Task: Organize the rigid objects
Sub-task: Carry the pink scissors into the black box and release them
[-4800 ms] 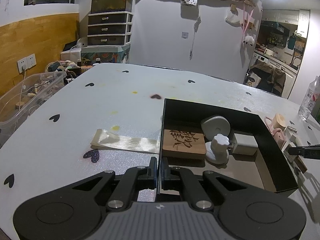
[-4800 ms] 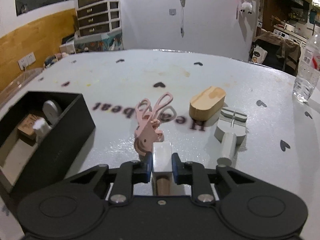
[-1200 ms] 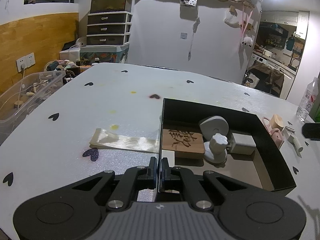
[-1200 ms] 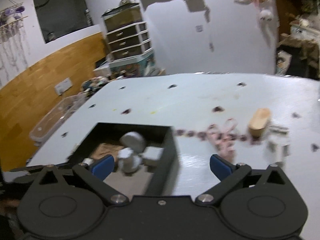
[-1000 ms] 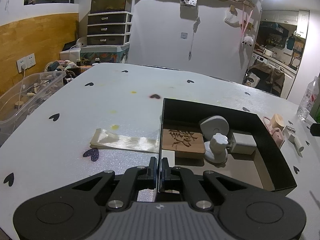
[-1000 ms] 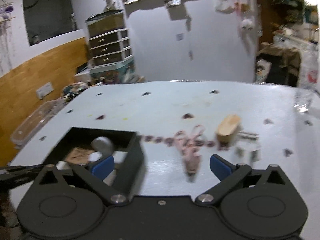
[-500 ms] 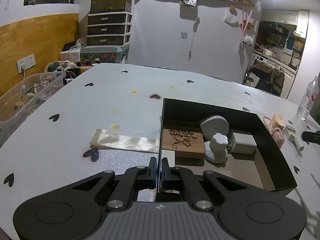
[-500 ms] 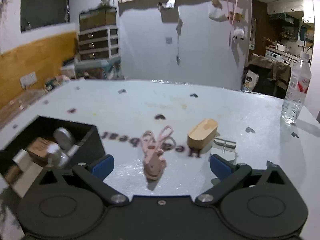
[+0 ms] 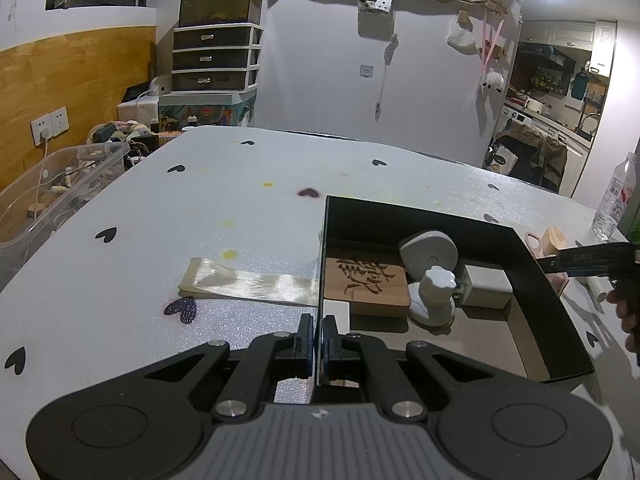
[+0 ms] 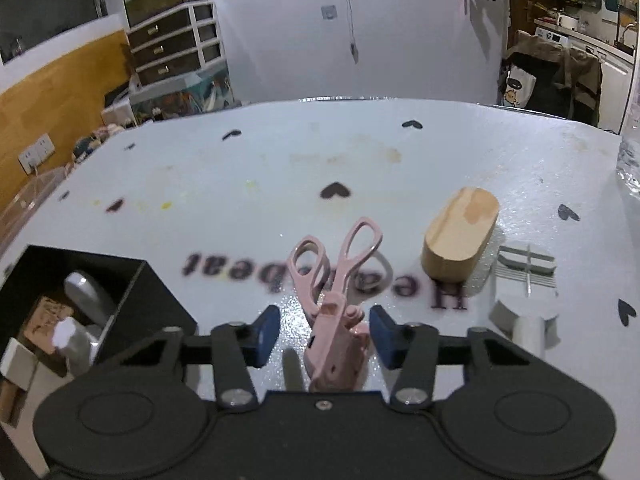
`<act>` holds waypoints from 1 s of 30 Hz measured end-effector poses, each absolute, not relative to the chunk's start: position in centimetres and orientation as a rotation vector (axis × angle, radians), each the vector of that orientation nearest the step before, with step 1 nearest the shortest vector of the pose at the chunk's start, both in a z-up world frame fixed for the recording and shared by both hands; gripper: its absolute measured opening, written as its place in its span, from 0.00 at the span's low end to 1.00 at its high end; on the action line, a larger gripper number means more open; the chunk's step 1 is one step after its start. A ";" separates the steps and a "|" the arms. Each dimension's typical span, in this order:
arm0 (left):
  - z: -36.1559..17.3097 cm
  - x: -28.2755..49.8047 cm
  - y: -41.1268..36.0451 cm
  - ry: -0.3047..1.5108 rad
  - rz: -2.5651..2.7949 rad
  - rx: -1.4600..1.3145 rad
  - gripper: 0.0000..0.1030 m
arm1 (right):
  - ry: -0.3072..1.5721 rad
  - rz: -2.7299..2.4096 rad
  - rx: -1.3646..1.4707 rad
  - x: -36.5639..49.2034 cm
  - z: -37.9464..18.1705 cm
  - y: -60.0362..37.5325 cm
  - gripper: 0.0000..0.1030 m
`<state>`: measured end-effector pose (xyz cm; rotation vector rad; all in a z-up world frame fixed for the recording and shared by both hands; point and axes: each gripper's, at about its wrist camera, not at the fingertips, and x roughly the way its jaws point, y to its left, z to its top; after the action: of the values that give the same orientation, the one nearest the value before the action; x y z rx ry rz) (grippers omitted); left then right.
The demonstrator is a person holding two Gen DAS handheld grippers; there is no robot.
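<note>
Pink scissors (image 10: 334, 300) between right tool (image 10: 325, 334) fingers

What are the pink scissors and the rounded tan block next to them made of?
The pink scissors look like matte plastic: one even pink on handles and holder, no metal shine showing. The rounded tan block looks like unpainted wood: pale, with a faint grain patch on top and a dull finish.

white heart-printed table cover (image 10: 248, 184) – dark printed word, upside down, roughly "Heartbeat", middle letters hidden by pink scissors (image 10: 340, 280) | brown wooden carved plaque (image 9: 366, 282) in black box – characters unreadable
</note>
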<state>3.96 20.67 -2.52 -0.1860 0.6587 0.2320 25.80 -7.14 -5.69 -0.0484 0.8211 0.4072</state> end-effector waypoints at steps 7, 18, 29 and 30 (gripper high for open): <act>-2.6 4.1 20.6 0.658 0.228 -0.188 0.03 | 0.792 0.410 -0.117 25.4 -5.6 -7.1 0.31; -2.6 4.1 20.6 0.657 0.228 -0.192 0.03 | 0.645 0.696 -0.020 17.8 2.4 -6.7 0.31; -2.8 4.2 20.6 0.655 0.222 -0.196 0.03 | 0.865 0.765 -0.149 14.3 1.2 -0.7 0.31; -2.8 4.2 20.6 0.655 0.221 -0.195 0.03 | 0.874 0.757 -0.156 14.3 0.9 -0.5 0.31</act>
<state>4.18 20.62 -2.77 -0.1953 0.6549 0.2211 14.31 -0.50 0.91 -0.1564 0.8743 0.7574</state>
